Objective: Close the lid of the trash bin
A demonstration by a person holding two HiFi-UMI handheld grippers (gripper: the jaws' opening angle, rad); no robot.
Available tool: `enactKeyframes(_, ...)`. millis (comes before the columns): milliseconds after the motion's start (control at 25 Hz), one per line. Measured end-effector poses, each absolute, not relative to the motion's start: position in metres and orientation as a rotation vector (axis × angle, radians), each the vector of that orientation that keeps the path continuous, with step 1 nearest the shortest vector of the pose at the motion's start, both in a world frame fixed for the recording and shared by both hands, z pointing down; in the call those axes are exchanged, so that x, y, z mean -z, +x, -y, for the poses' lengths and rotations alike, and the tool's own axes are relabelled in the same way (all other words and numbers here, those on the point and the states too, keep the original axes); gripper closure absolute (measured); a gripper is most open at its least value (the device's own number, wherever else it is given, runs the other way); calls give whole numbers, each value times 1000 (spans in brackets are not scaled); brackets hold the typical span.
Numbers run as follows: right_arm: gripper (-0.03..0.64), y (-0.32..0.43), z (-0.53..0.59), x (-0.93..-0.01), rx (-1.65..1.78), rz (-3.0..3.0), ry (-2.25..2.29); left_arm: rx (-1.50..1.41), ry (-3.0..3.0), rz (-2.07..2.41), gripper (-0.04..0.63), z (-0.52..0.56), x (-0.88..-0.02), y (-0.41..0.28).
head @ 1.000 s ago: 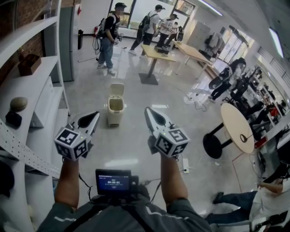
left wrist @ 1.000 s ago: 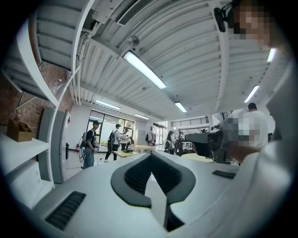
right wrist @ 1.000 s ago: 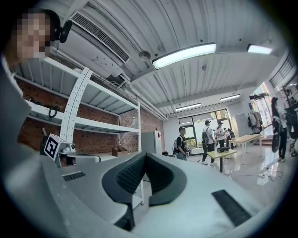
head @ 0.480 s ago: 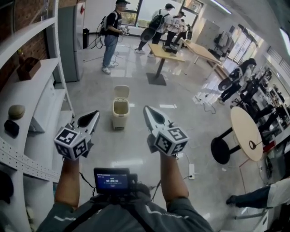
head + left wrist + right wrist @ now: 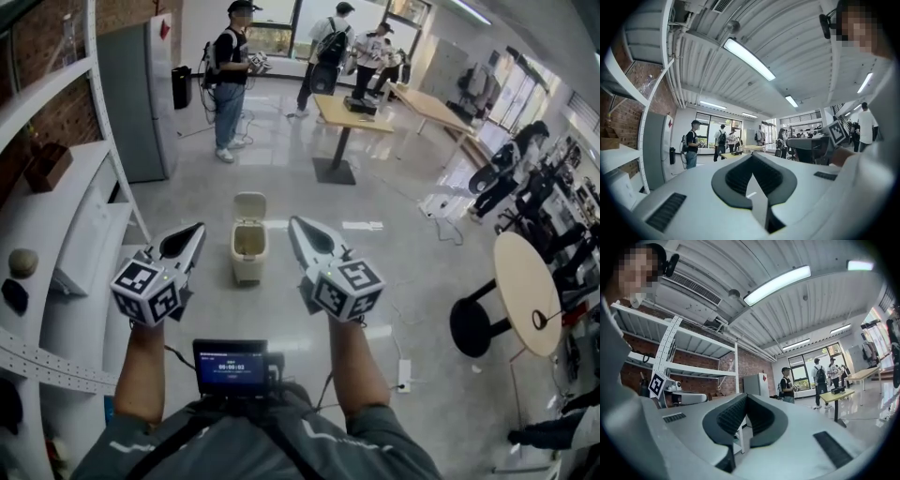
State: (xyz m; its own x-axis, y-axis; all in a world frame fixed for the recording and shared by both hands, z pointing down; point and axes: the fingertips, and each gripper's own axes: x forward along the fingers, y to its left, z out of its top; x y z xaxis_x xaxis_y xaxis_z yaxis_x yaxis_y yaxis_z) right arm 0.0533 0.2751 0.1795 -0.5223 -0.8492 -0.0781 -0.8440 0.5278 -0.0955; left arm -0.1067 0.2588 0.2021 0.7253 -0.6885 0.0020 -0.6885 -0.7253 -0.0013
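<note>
Jaws together, left gripper (image 5: 193,232) and right gripper (image 5: 297,226) outstretched.

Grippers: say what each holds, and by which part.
Nothing. The left gripper and right gripper are both shut and empty; the trash bin stands untouched, lid up.

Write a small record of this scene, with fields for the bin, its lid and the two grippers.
bin: trash bin standing on the floor, ahead of both grippers
lid: lid raised, bin open
left: left gripper jaws together, empty
right: right gripper jaws together, empty
contact: neither gripper touches the bin
</note>
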Motion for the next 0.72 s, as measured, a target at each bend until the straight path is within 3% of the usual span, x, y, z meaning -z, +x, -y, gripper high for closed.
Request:
enactKeyframes(280, 609, 87, -230, -190, 82, -2674, -1441, 23, -2925, -1188, 591, -218, -205, -60)
enactKeyframes(720, 609, 105, -156, -203, 139, -2669, -1437, 68, -2960, -1217, 591, -145, -223, -43)
